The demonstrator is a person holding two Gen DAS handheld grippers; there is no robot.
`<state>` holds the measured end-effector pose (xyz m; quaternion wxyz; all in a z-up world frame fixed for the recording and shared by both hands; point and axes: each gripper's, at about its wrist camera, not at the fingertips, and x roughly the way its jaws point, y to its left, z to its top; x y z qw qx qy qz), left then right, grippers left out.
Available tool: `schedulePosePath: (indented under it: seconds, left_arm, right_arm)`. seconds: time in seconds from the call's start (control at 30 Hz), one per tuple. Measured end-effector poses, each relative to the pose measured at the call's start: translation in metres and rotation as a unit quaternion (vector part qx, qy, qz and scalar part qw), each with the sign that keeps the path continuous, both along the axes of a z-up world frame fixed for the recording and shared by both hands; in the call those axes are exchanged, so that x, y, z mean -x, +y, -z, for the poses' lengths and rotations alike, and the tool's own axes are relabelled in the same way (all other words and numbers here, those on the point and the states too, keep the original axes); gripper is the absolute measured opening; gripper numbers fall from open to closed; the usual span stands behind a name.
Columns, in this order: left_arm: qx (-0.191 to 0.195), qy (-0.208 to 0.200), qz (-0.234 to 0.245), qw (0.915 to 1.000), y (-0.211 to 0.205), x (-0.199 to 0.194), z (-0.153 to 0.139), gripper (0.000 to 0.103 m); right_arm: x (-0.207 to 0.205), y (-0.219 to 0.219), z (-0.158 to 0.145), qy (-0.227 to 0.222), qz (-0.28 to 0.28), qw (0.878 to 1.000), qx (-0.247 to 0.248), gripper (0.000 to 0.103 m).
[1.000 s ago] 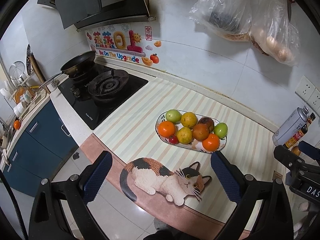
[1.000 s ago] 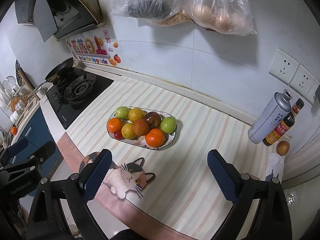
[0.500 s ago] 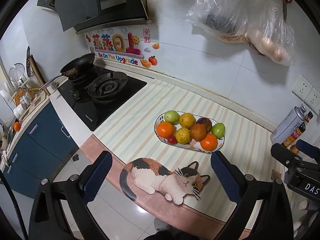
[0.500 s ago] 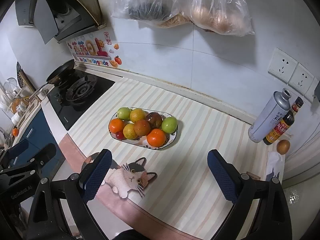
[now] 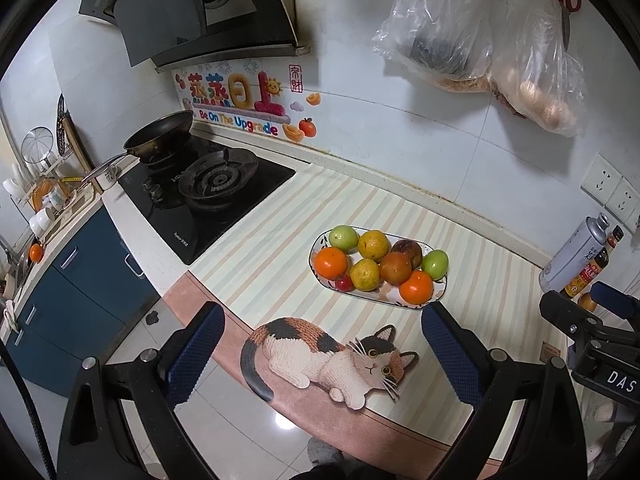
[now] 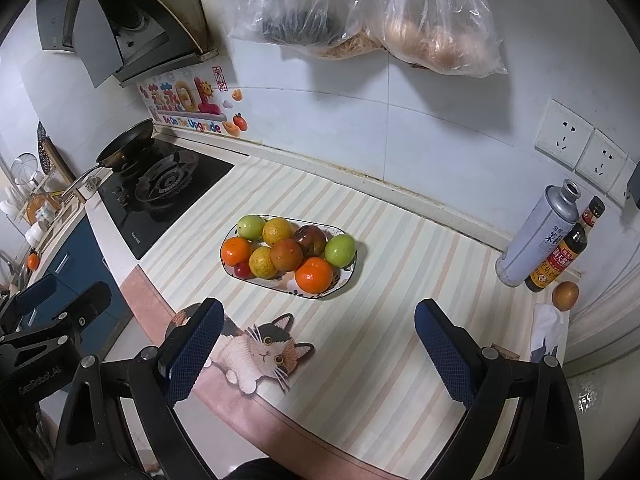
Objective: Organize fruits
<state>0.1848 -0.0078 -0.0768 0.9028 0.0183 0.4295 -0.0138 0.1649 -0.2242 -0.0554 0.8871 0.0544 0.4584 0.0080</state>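
Note:
An oval white plate [image 5: 438,294] [image 6: 344,280] sits on the striped mat and holds several fruits: oranges [image 5: 331,263] [image 6: 314,275], green apples [image 5: 435,264] [image 6: 340,250], yellowish citrus [image 5: 373,244], a dark red apple [image 6: 311,237] and a small red fruit [image 5: 343,282]. My left gripper [image 5: 324,352] is open and empty, held back from the plate above the counter's front edge. My right gripper [image 6: 316,348] is open and empty, also short of the plate. Each gripper shows at the edge of the other's view.
A gas stove [image 5: 208,196] with a frying pan [image 5: 160,136] lies left. A spray can [image 6: 538,232], sauce bottle [image 6: 560,256] and a lone brownish fruit [image 6: 565,295] stand at the right wall. Plastic bags [image 6: 360,12] hang above. A cat picture [image 5: 332,356] marks the mat's front.
Both grippers have drifted slightly, so the plate sits a little differently in each view. Nothing was grasped or released.

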Motion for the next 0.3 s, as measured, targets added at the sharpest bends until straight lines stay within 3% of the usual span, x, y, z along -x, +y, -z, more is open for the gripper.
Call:
schedulePosePath:
  seconds: [0.3]
  left_arm:
    - [0.003, -0.009, -0.002, 1.0000, -0.0038, 0.0073, -0.0052, 0.101]
  right_arm:
    - [0.0031, -0.0007, -0.0033, -0.003, -0.004, 1.000, 0.000, 0.098]
